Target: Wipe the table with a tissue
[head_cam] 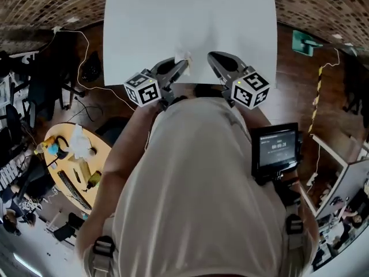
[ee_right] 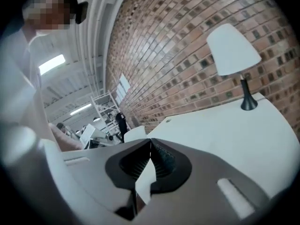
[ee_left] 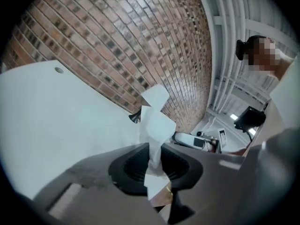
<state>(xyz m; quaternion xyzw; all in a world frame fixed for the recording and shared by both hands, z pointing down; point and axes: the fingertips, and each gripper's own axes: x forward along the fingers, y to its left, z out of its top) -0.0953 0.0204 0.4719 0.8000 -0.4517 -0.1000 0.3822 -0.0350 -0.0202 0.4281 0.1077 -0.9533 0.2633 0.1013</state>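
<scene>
The tissue (ee_left: 155, 125), a white, crumpled, twisted strip sticking up past the tips, is pinched in the left gripper (ee_left: 154, 149) by the white table's (head_cam: 173, 16) near edge, beside the right gripper (ee_right: 151, 143), whose jaws meet at the tips.

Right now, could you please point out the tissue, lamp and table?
tissue (ee_left: 154, 125), left gripper view, its upper fold
lamp (ee_right: 233, 50), right gripper view, its white shade
table (head_cam: 190, 22), head view, bare top

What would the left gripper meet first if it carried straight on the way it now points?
Probably the lamp at the white table's far edge; the left gripper, jaws shut on the tissue, points across the table toward it. Depth is unclear.
</scene>
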